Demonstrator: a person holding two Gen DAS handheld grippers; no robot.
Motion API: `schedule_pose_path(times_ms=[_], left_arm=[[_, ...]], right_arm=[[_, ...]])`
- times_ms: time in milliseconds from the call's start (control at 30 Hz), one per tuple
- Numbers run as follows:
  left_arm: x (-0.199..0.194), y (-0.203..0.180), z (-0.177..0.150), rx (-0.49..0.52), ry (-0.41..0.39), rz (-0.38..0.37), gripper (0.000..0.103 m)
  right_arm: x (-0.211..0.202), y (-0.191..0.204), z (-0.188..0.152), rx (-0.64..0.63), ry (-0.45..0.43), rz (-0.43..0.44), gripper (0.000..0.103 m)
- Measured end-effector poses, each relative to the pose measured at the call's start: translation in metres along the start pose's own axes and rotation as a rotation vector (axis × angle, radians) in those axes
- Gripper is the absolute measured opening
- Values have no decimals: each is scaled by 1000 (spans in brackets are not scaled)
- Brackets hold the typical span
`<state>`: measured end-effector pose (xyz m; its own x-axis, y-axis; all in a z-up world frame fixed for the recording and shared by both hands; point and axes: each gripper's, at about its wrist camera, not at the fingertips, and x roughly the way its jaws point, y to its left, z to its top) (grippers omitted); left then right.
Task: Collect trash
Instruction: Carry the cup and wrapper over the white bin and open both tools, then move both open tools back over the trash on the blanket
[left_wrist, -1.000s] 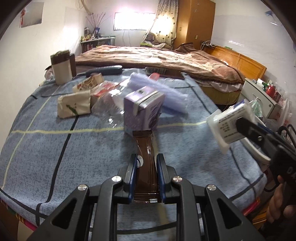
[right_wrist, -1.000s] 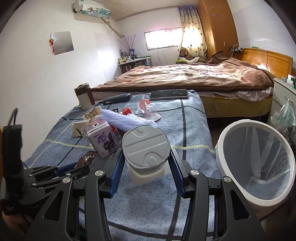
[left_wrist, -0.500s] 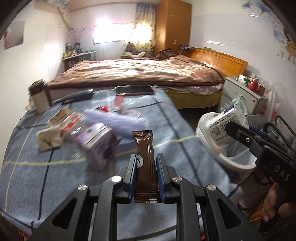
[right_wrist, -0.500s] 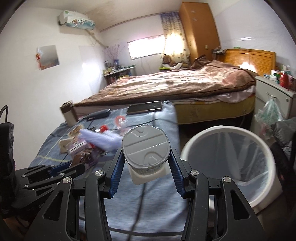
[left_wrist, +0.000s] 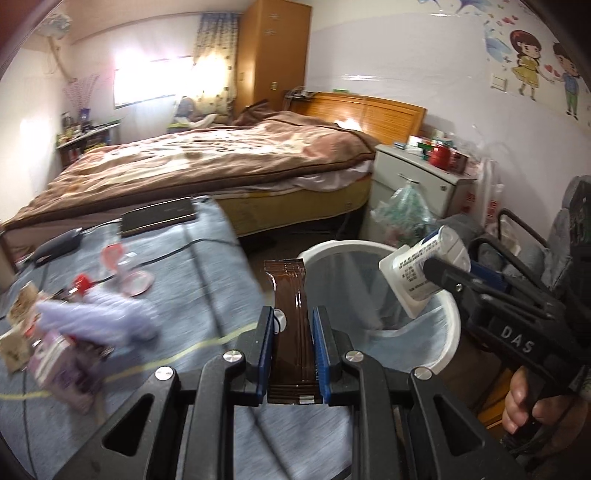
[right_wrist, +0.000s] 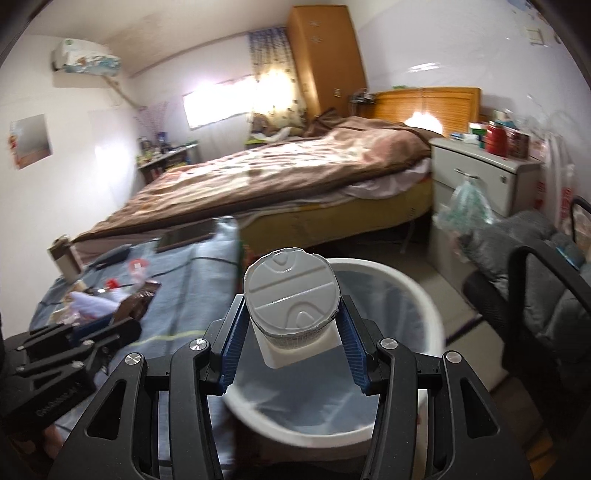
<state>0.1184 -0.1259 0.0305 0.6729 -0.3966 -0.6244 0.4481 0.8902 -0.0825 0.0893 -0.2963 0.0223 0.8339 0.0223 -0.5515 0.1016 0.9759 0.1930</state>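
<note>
My left gripper (left_wrist: 293, 332) is shut on a brown snack wrapper (left_wrist: 291, 314) and holds it at the table's right edge, beside the white bin (left_wrist: 445, 354). My right gripper (right_wrist: 291, 332) is shut on a white yoghurt cup (right_wrist: 291, 295) with a grey foil lid, held above the white bin's (right_wrist: 428, 314) open mouth. The cup also shows in the left wrist view (left_wrist: 421, 273), over the bin. The bin has a clear liner. More trash lies on the blue tablecloth (left_wrist: 207, 280): a purple carton (left_wrist: 62, 365) and a pale purple bag (left_wrist: 96, 317).
A black tablet (left_wrist: 159, 219) and a cable lie at the table's far end. A bed (left_wrist: 207, 162) stands behind, a white nightstand (left_wrist: 417, 184) with a hanging bag to the right. A black chair (right_wrist: 535, 295) with grey cloth stands right of the bin.
Both grippers have swung right from over the table to the bin, each keeping its item. The cup is now over the bin's mouth; the wrapper is at the table's edge.
</note>
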Motion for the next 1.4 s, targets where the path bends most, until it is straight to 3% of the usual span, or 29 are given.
schedule_pose_path(times_ms=[100, 367, 700, 767, 800, 833, 967, 1400], left_arm=[[12, -15, 4, 20, 19, -34, 22], [40, -48, 4, 79, 47, -12, 22], [57, -49, 4, 58, 81, -2, 23], [56, -49, 3, 58, 80, -4, 34], [56, -49, 3, 54, 80, -5, 46], [55, -48, 3, 48, 77, -10, 52], [52, -45, 4, 40, 74, -15, 53], [9, -5, -2, -30, 11, 53, 58]], right_arm=[[9, -13, 0, 3, 22, -42, 50], [28, -38, -7, -11, 92, -91, 50], [41, -54, -8, -7, 164, -100, 51], [42, -55, -9, -4, 170, -91, 51], [42, -55, -9, -4, 170, -94, 51], [41, -55, -9, -6, 168, -96, 52], [40, -56, -9, 1, 164, -103, 60], [20, -24, -1, -4, 94, -54, 60]])
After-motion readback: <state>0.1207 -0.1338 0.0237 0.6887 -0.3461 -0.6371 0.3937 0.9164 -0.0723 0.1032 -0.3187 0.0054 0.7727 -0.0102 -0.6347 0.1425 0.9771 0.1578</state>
